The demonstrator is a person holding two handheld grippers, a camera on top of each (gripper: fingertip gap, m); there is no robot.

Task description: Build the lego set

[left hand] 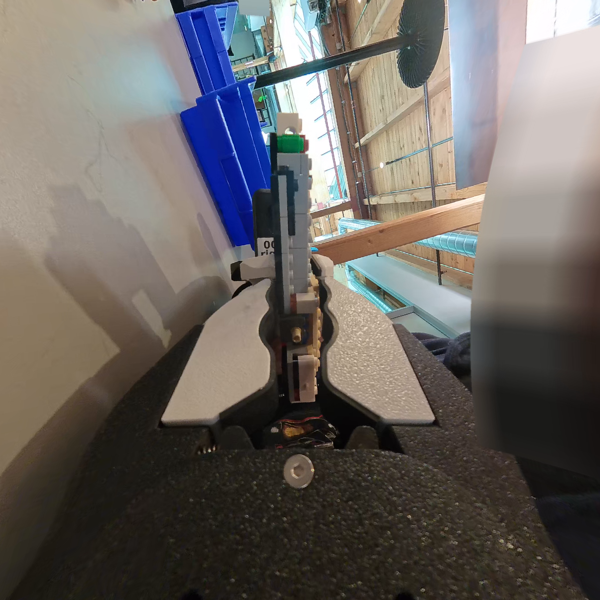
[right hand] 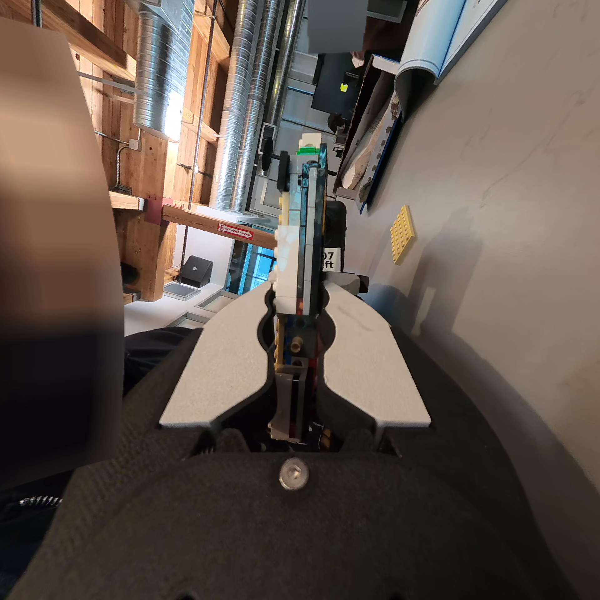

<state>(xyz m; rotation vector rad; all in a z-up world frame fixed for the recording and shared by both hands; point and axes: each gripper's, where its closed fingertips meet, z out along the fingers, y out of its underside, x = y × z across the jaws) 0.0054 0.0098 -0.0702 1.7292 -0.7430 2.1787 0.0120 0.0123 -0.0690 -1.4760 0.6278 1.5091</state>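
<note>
Grey-and-navy brick model (left hand: 293, 220) – green stud, perhaps tan underside – blue bins (left hand: 224, 136), yellow plate (right hand: 402, 233).

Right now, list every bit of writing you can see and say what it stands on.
I don't copy out writing, so here is only where it stands.
White label behind the brick model, left wrist view: dark print, partly hidden.
White label, right wrist view: dark print, partly hidden.
Red-and-white sticker on the wooden beam: small print.
Open booklet: too small to read.
</note>
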